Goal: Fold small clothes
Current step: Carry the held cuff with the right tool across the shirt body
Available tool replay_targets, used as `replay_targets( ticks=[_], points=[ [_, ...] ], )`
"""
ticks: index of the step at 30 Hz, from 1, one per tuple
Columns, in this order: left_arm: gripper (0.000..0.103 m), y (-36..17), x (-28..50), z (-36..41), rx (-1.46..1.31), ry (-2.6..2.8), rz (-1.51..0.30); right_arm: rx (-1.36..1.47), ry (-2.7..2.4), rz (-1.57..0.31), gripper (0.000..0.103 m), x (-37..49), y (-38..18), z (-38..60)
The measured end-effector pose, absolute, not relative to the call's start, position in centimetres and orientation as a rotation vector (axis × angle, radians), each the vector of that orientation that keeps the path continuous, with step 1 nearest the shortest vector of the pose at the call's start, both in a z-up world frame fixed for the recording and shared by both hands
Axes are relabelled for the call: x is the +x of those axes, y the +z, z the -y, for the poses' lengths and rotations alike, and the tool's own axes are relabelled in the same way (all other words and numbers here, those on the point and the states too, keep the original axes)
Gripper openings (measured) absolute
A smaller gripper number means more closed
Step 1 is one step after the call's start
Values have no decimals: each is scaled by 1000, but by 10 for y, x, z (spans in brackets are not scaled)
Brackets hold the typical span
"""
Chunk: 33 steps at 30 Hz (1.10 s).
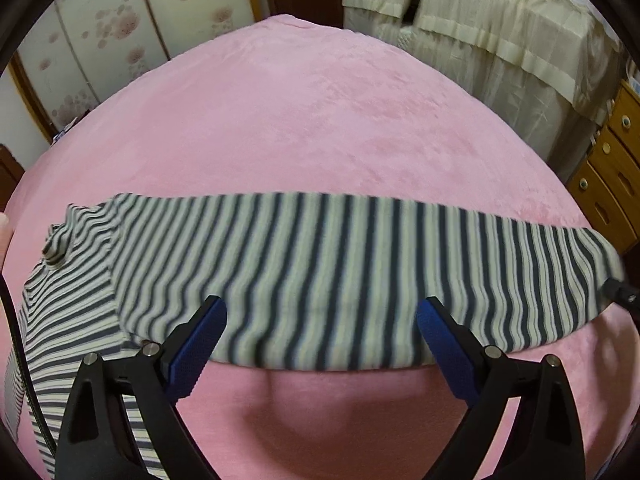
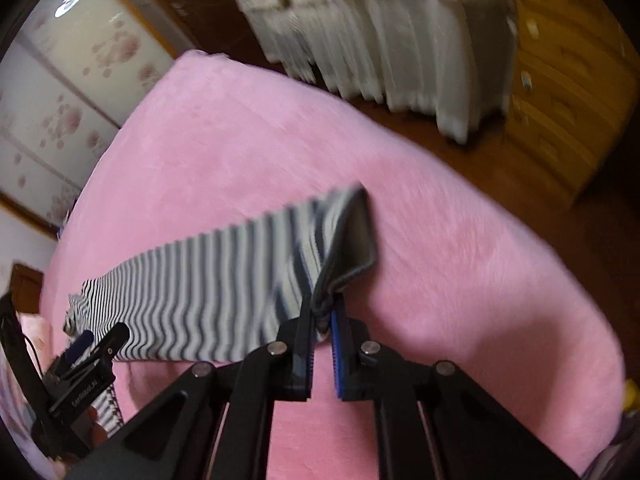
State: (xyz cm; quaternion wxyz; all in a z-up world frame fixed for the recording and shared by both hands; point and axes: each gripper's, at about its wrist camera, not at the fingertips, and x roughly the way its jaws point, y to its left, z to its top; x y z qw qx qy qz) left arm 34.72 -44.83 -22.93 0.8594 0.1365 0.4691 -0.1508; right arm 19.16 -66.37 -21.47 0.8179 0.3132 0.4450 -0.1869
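A navy-and-cream striped garment [image 1: 320,248] lies stretched sideways across the pink bed cover [image 1: 320,120], with a bunched, folded part at its left end [image 1: 68,248]. My left gripper [image 1: 322,304] hovers open over the garment's near edge, its blue pads [image 1: 200,344] wide apart and not pressing the cloth. In the right wrist view, my right gripper [image 2: 324,308] is shut on the garment's [image 2: 200,288] right end, where a dark band of cloth [image 2: 352,240] rises from the jaws. That view is motion-blurred. The left gripper [image 2: 92,344] shows at its lower left.
Cream-draped furniture [image 1: 480,40] stands beyond the bed's far right side, with a wooden chest of drawers [image 1: 612,168] next to it. Floral wardrobe doors [image 1: 100,40] line the left. Dark wooden floor [image 2: 480,168] runs between the bed and the furniture.
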Motion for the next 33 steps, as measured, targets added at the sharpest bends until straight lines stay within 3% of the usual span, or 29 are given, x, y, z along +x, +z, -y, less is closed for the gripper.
replay_targets(
  ticks=[8,18,25,33],
  points=[
    [97,-182,368,368,217,-251,-944,391,-258,-828,7,241,-121,582],
    [96,-132,389,177,102,-106,-894,144,33,-730,7,330,-35,398],
    [96,-156,386,45,24,7,-935,42,236,-793,7,380,-55,248],
    [96,-213,372,-63,-27,79,-1031,-23,398,-943,7,415,-132,105]
  ],
)
